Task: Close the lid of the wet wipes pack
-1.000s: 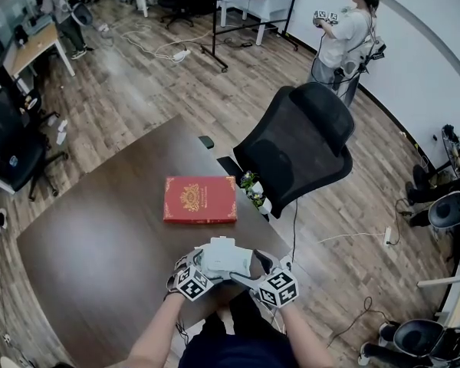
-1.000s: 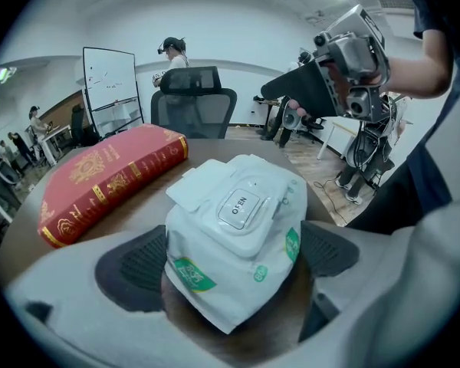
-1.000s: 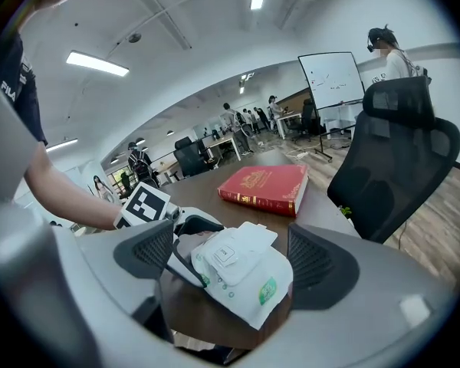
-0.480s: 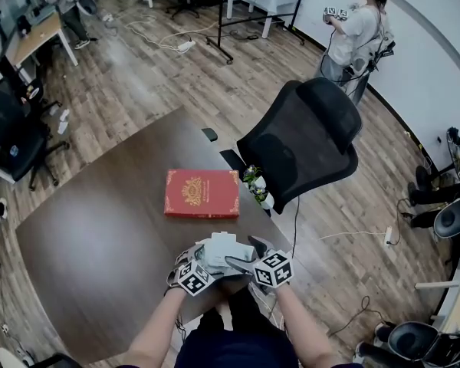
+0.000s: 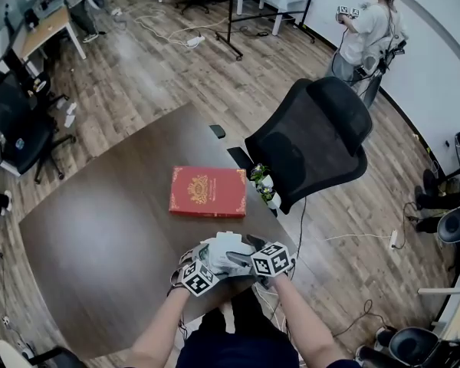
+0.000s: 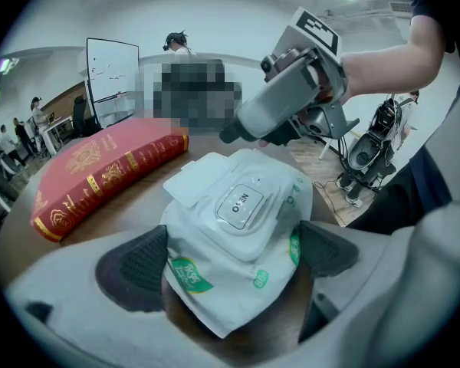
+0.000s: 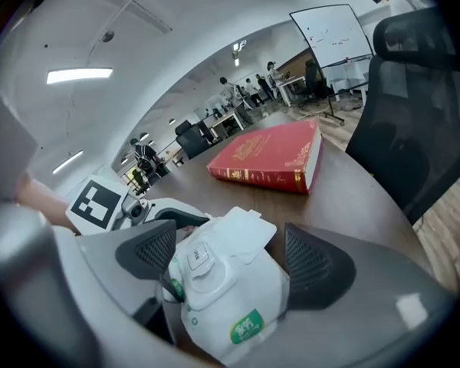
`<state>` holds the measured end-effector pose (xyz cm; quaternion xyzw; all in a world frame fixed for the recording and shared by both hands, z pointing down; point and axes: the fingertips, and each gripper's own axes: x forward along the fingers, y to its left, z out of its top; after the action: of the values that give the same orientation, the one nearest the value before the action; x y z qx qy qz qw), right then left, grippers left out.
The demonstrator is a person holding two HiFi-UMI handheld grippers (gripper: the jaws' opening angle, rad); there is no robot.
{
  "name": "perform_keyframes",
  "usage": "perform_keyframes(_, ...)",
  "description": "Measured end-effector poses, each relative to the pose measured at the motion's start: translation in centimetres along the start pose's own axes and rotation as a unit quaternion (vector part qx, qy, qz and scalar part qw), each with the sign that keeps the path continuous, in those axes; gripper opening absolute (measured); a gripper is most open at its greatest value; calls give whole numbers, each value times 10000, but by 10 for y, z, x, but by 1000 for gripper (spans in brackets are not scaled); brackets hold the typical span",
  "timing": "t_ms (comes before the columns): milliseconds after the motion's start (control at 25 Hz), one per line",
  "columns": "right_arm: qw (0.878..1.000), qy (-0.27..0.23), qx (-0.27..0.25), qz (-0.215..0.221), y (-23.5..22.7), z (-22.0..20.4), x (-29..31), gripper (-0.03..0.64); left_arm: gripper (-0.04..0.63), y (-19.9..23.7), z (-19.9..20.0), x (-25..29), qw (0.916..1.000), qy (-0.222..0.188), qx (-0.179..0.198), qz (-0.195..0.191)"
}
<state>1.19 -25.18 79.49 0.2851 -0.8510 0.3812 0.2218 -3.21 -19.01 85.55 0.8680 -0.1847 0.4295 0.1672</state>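
Showing the word "OPEN", lying slanted, on the small tab (image 6: 241,203) atop the wet wipes pack (image 6: 222,282), centre of the left gripper view. Carrying green oval labels (image 6: 190,274) low on that pack, print too small for reading. Bearing gold ornament and lettering along the spine of the red book (image 6: 100,171) at left, not legible. Displaying a black-and-white square marker on the cube (image 6: 316,29) at upper right.
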Motion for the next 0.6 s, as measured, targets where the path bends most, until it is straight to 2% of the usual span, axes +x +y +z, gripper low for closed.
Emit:
perform_keyframes(200, 9989, 194, 388, 160, -3, -8, 5, 451, 538, -14, -6, -2, 9999, 24, -58, -107)
perform_keyframes(360, 9979, 376, 430, 299, -5, -4, 16, 447, 538, -7, -3, -2, 10000, -2, -42, -44)
perform_keyframes(480, 9975, 475, 433, 295, -9, -6, 23, 384, 538, -7, -4, -1, 10000, 24, -51, -63)
perform_keyframes(600, 9967, 605, 410, 360, -9, -9, 27, 377, 537, -8, -4, 0, 9999, 53, -55, -78)
